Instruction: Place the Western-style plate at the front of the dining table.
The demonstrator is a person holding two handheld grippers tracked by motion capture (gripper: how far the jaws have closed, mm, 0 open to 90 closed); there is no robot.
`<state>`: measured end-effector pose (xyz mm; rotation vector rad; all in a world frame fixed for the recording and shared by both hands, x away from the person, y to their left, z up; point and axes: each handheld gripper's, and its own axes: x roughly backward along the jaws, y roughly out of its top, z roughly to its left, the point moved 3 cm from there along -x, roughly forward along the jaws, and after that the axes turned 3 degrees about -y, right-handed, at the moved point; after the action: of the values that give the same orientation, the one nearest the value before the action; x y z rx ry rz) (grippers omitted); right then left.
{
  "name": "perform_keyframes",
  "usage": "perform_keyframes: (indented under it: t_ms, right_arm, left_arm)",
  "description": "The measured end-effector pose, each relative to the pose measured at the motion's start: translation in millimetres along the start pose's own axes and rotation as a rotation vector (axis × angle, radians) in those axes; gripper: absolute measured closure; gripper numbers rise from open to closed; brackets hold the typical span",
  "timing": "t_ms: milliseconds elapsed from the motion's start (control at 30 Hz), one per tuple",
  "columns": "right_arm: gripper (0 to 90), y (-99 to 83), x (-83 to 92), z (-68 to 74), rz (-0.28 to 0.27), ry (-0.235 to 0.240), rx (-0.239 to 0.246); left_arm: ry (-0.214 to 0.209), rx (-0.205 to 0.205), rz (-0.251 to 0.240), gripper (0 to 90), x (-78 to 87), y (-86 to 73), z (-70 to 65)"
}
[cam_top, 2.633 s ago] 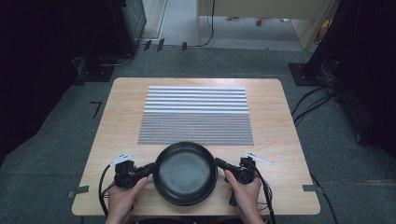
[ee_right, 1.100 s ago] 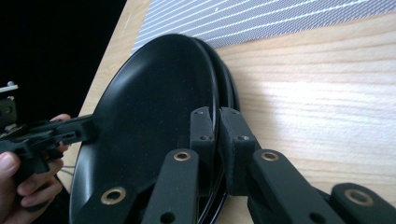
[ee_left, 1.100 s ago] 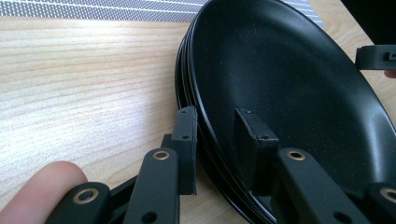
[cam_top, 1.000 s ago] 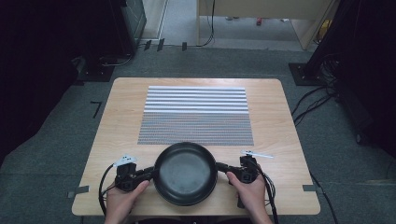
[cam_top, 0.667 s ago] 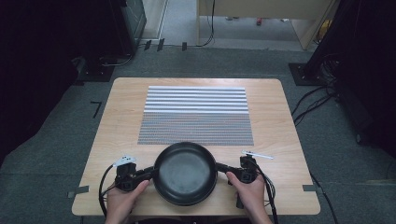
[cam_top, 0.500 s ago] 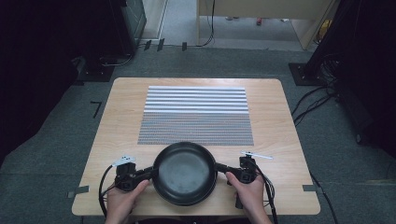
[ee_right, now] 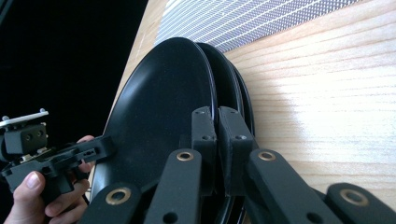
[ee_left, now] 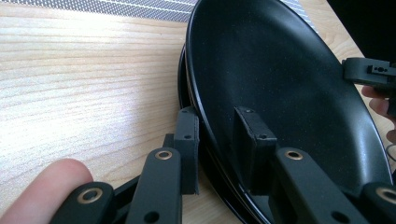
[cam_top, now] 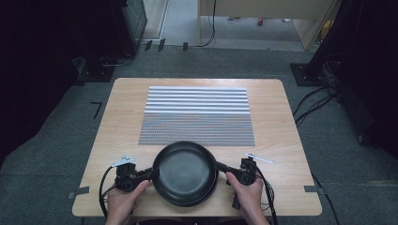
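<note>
I see a black plate point(cam_top: 184, 171) near the front edge of the wooden table point(cam_top: 117, 117). It sits on top of more black plates, a small stack point(ee_right: 240, 98), just in front of the striped mat point(cam_top: 197, 115).

My left tongs point(cam_top: 151, 174) are at the plate's left side. In the left gripper view, the left tongs point(ee_left: 215, 149) have one jaw outside the rim and one jaw inside the plate point(ee_left: 280, 84). The jaws are a little apart, and I cannot tell if they squeeze the rim.

My right tongs point(cam_top: 219, 166) are at the plate's right side. In the right gripper view, the right tongs point(ee_right: 217, 135) have their jaws close together on the rim of the top plate point(ee_right: 159, 102), pinching it.

The plate is right between the two tongs. A hand point(cam_top: 123, 202) holds the left tongs and another hand point(cam_top: 248, 194) holds the right tongs.
</note>
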<state>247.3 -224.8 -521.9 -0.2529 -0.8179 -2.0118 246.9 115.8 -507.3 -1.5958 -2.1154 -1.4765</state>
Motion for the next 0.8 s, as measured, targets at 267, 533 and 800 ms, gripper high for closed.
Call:
perform_keyframes:
  t_ms: [267, 533, 800]
  right_arm:
    - [86.5, -3.9, -2.6, 0.0, -0.050, -0.001, 0.009]
    - [86.8, -4.6, -6.7, -3.6, -0.094, 0.029, -0.039]
    - [86.7, -5.0, -7.9, -5.4, -0.104, 0.044, -0.074]
  left_arm:
    - [0.000, 0.006, -0.001, 71.7, 0.0, 0.1, -0.2]
    - [-0.005, 0.007, 0.000, 71.4, 0.2, 0.0, 0.4]
    - [-0.006, 0.008, 0.000, 70.4, -0.4, -0.2, 0.3]
